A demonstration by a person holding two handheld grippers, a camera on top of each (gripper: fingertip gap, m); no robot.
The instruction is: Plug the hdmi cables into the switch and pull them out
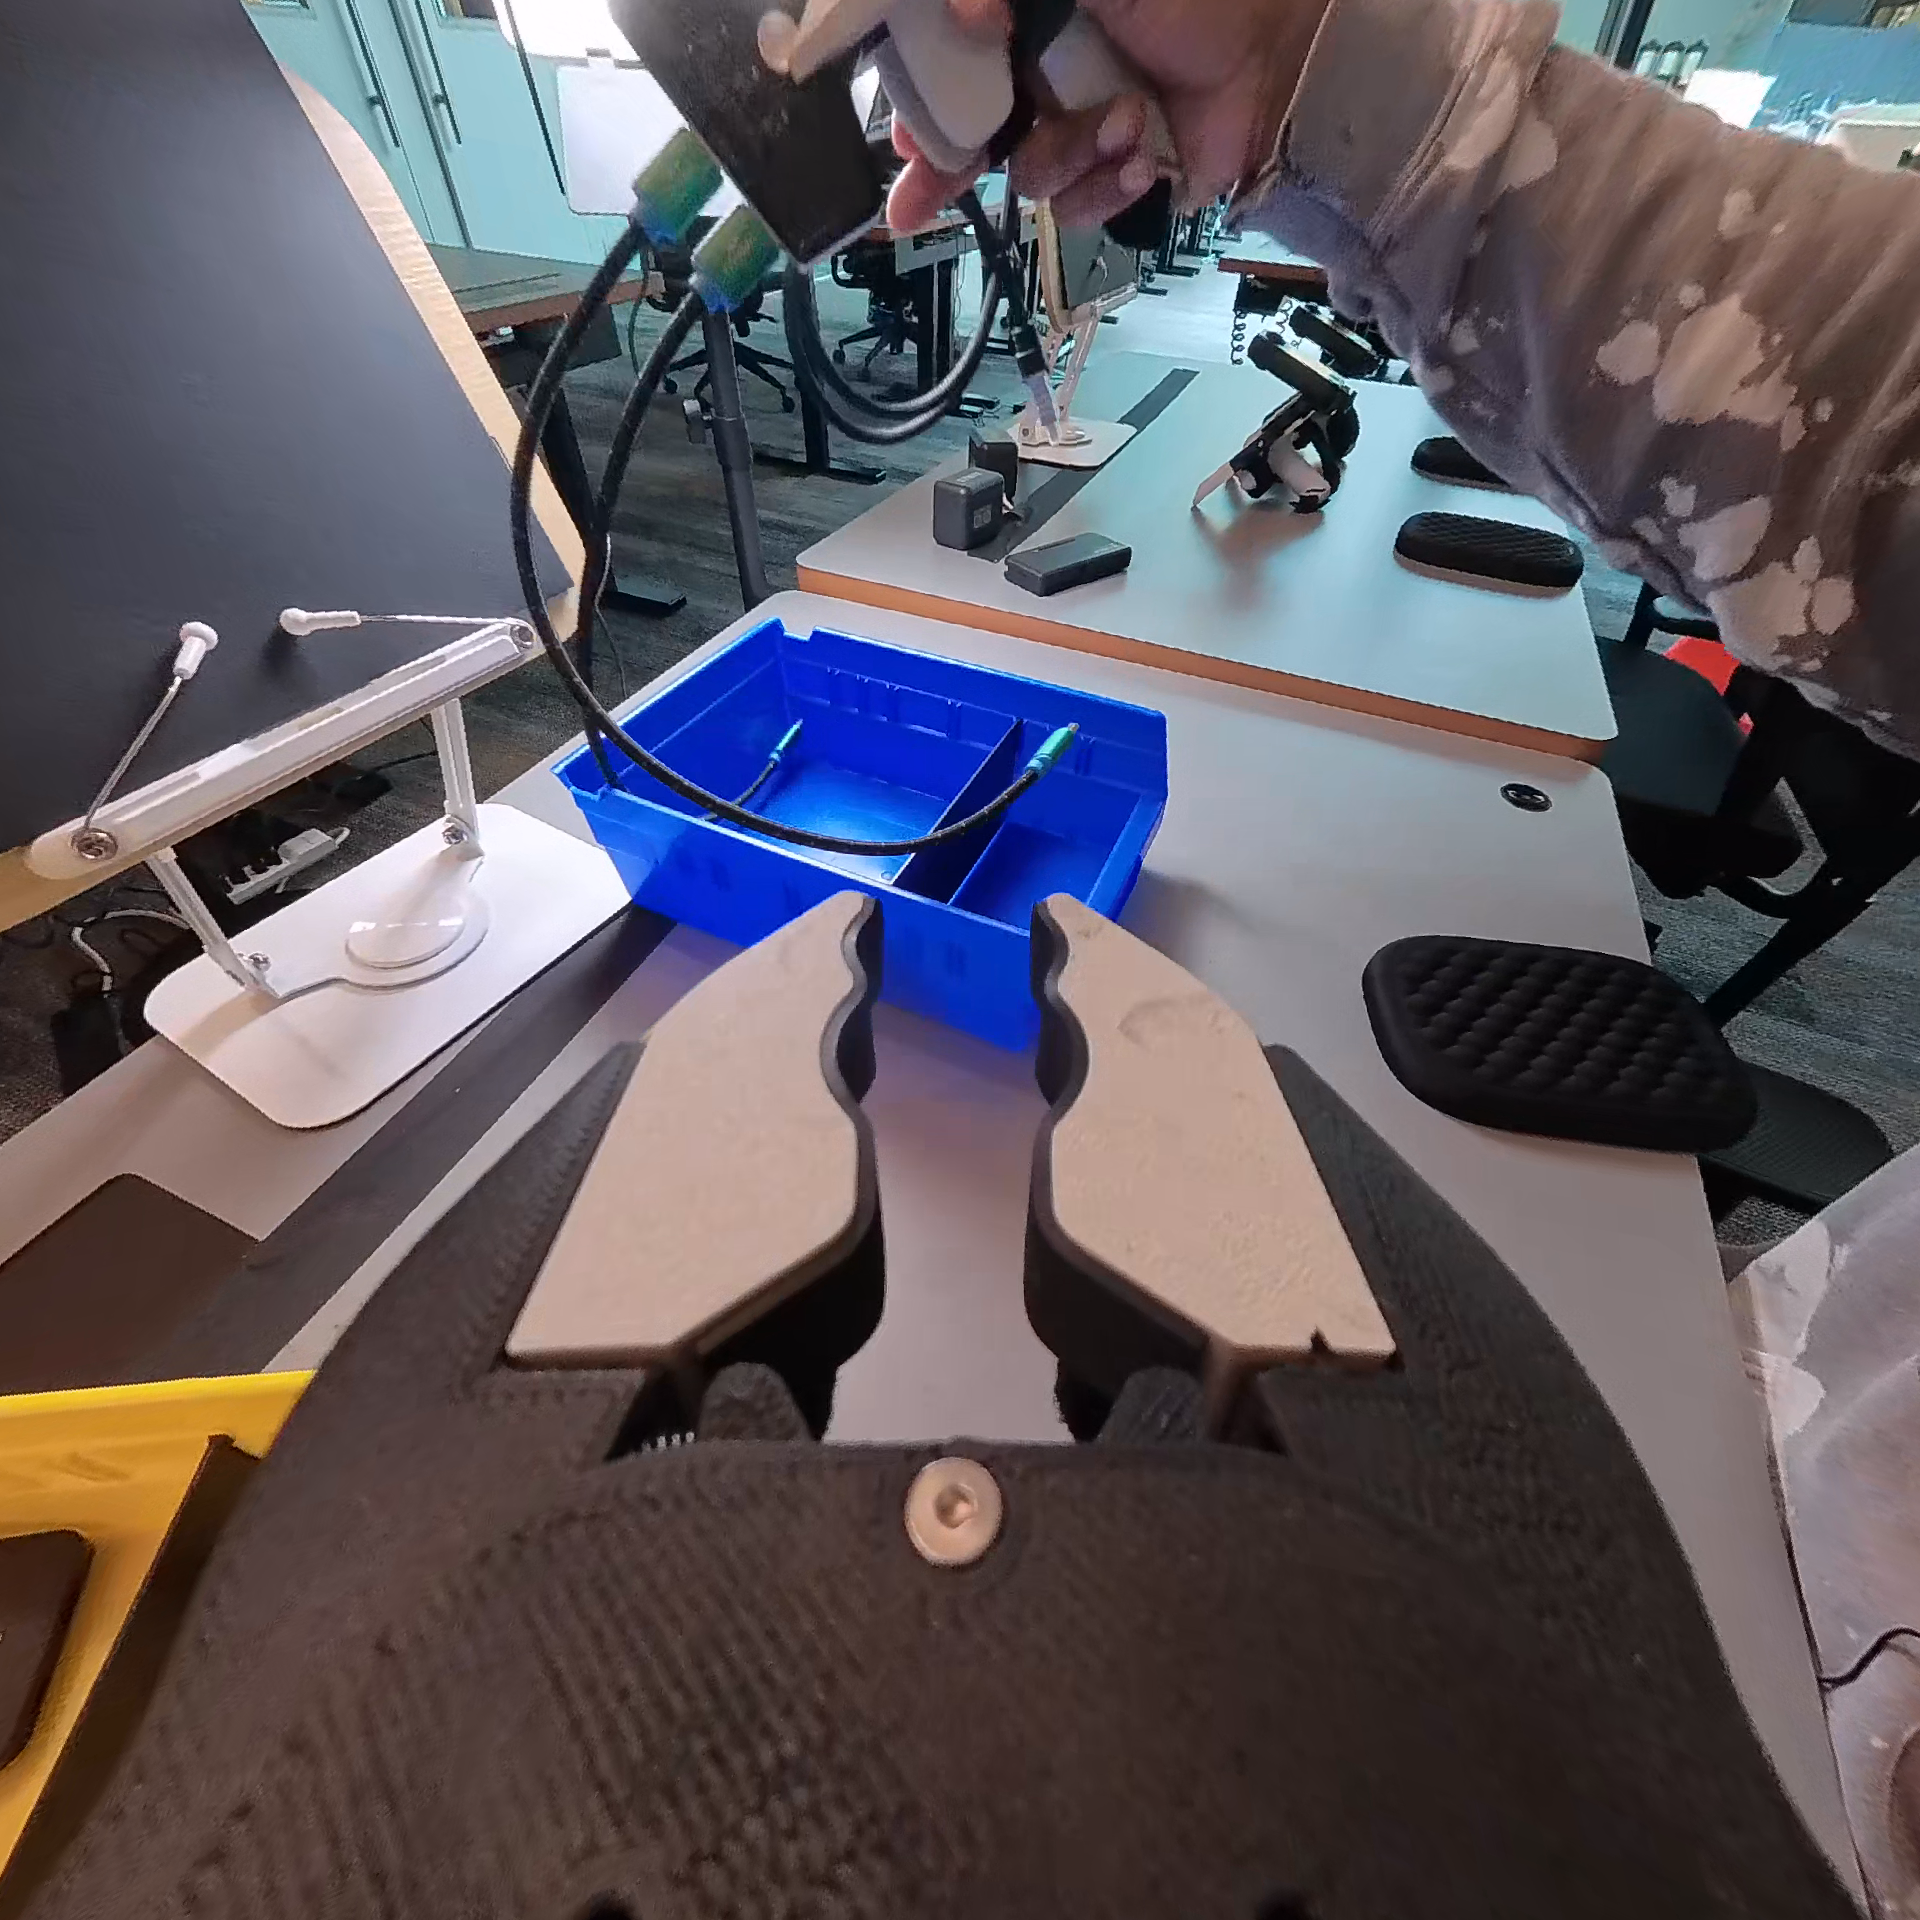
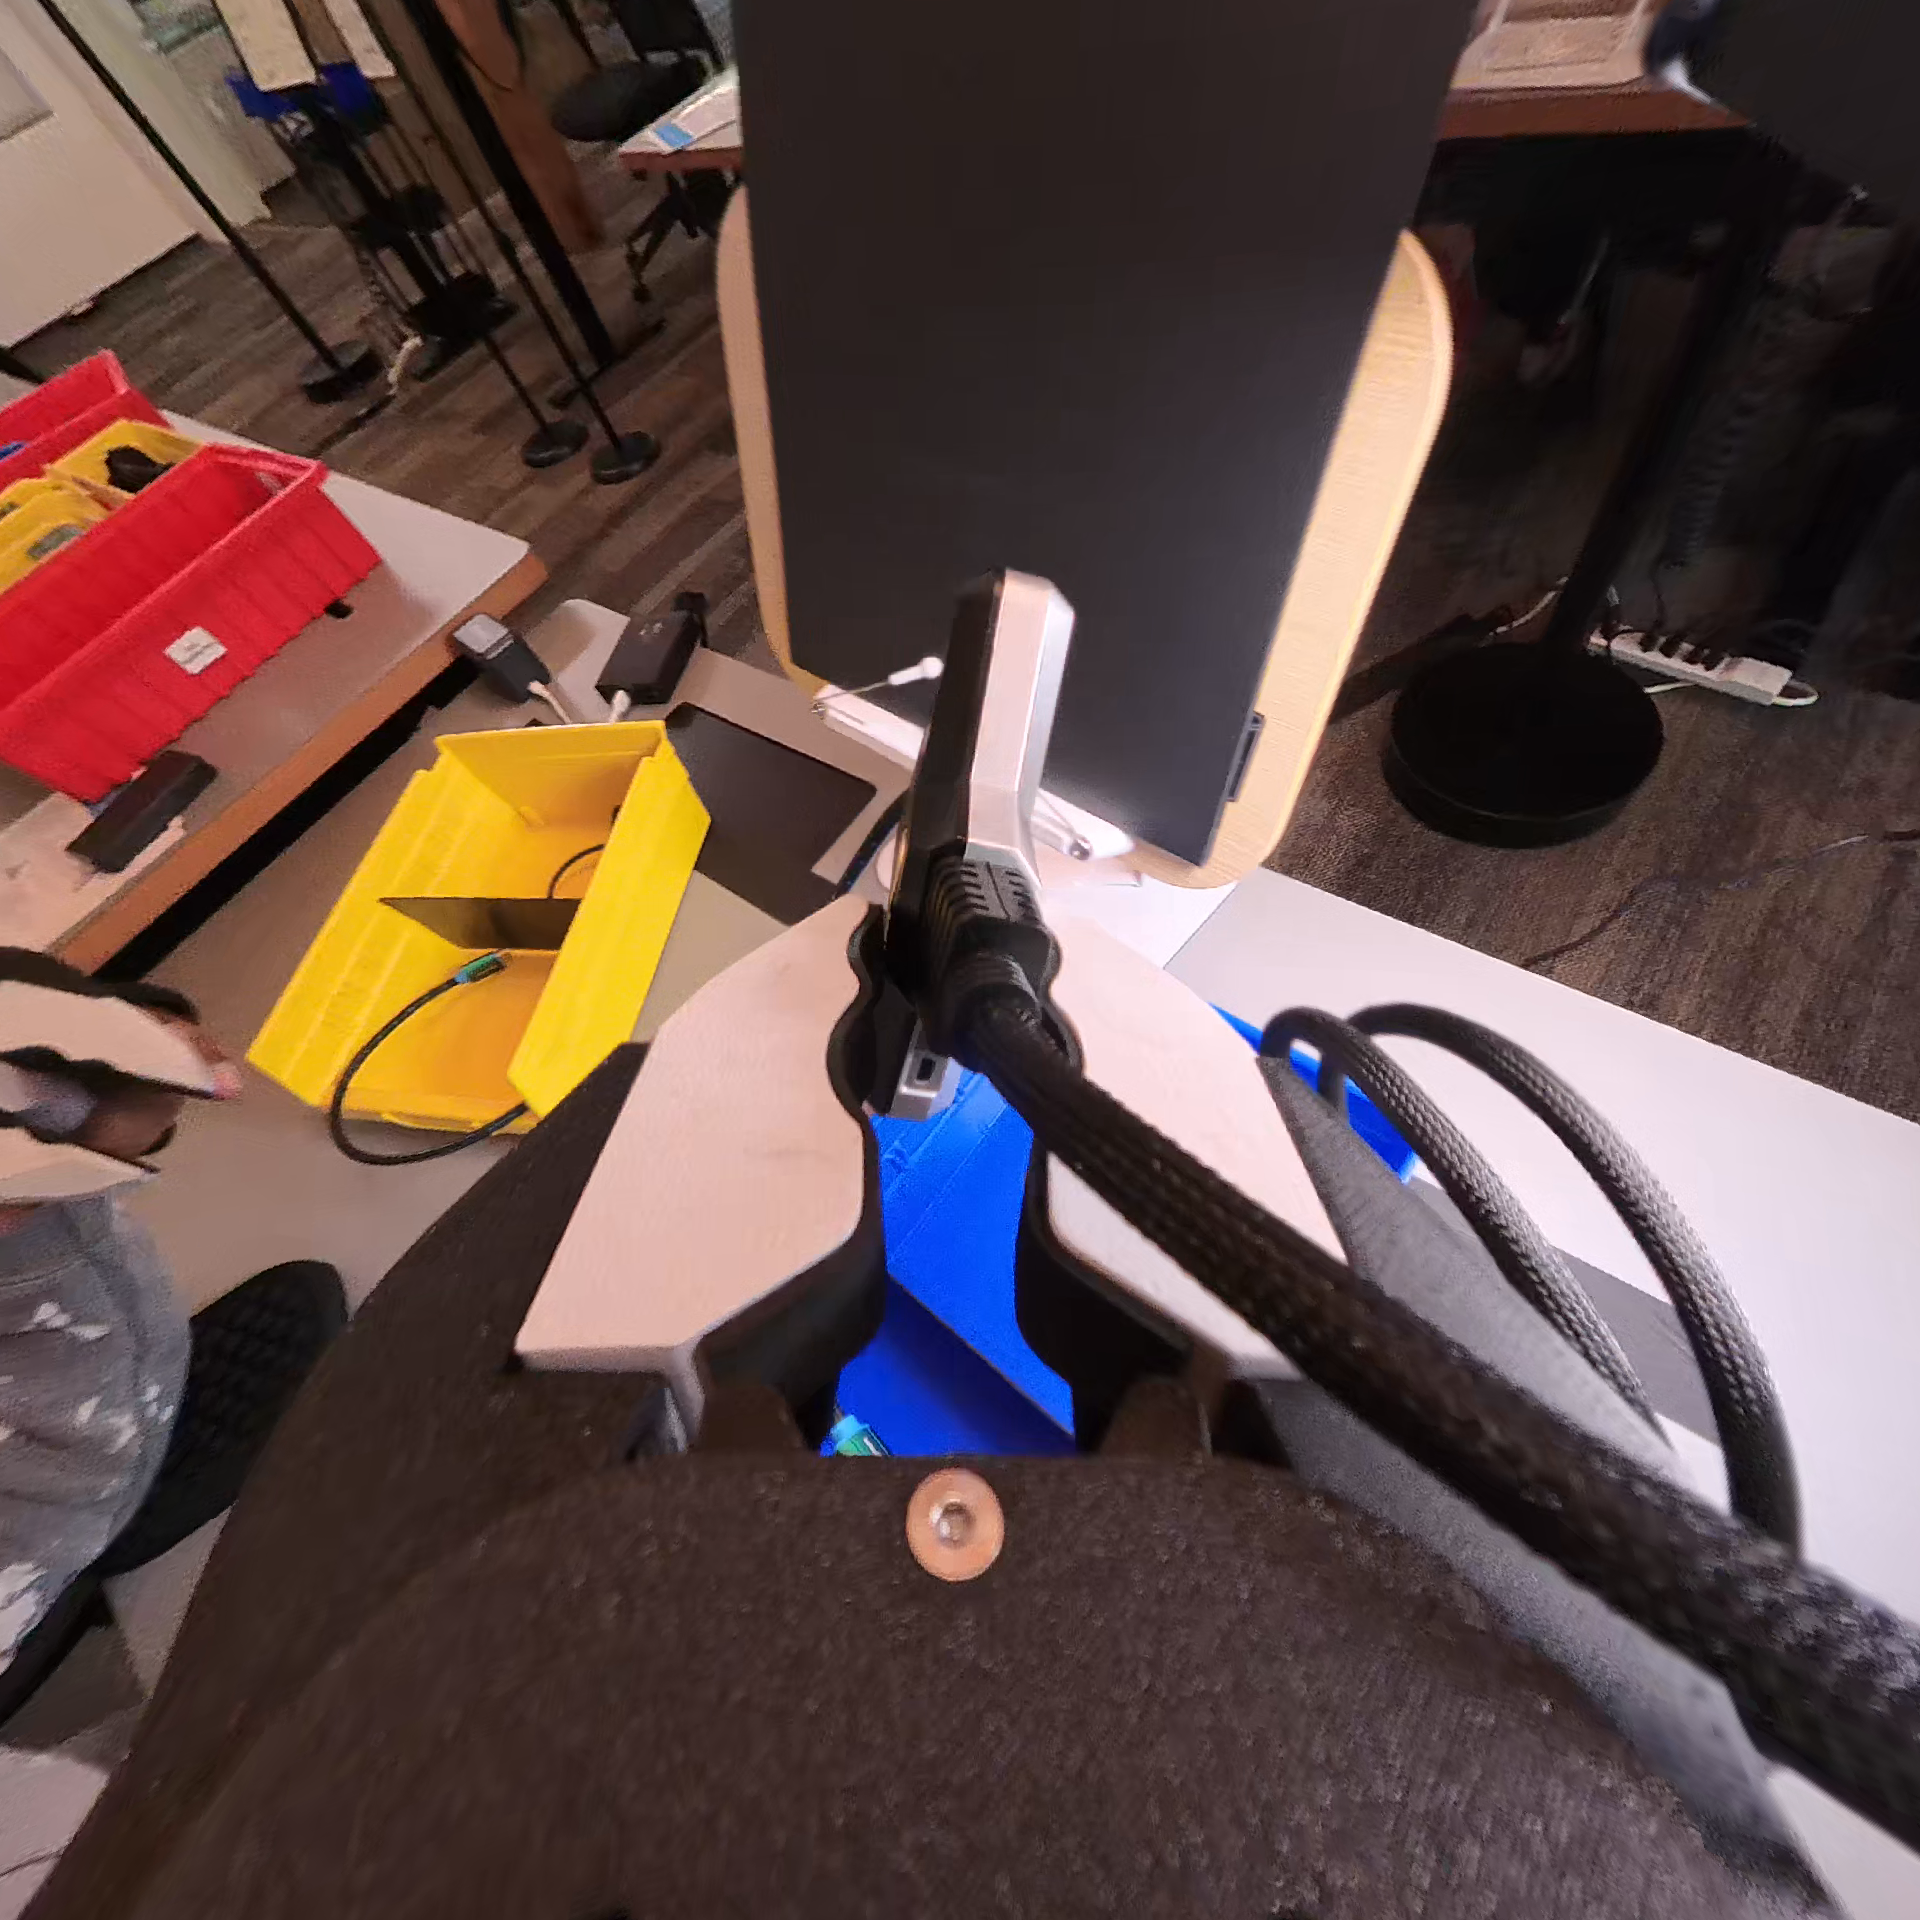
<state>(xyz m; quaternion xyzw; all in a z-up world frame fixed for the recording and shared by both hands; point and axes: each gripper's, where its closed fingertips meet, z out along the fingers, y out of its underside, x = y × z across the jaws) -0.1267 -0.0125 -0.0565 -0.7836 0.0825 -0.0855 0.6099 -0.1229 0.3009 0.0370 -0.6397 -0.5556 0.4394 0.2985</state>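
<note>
The right gripper [image 2: 956, 997] is up in the air with its jaws pinching the switch [image 2: 987, 769], a slim black-and-silver box that stands on end between the fingertips and rises toward twelve o'clock in the right wrist view. A thick braided HDMI cable [image 2: 1299, 1247] is plugged into the switch's near end and sweeps away toward four o'clock, with another loop of black cable curling beside it at three o'clock.

From the left wrist view the same switch [image 1: 769, 125] shows at twelve o'clock, held high by the far gripper in the person's hand [image 1: 1060, 135]. Two green-headed plugs [image 1: 707, 218] sit side by side in its lower edge (both seated, as far as the view shows), and their black cables hang down in long curves into the blue bin [image 1: 883, 790] on the table [image 1: 1351, 831]. One cable's free green end rests on the bin's black divider [image 1: 961, 805], another small plug lies in the left compartment.

The left gripper [image 1: 956, 935] hovers low over the table just short of the bin, jaws spread apart and holding nothing.

At nine o'clock in the right wrist view sits a yellow bin [image 2: 499, 914] with a green-tipped cable trailing out of it, and red bins [image 2: 156, 592] lie beyond at ten o'clock.
</note>
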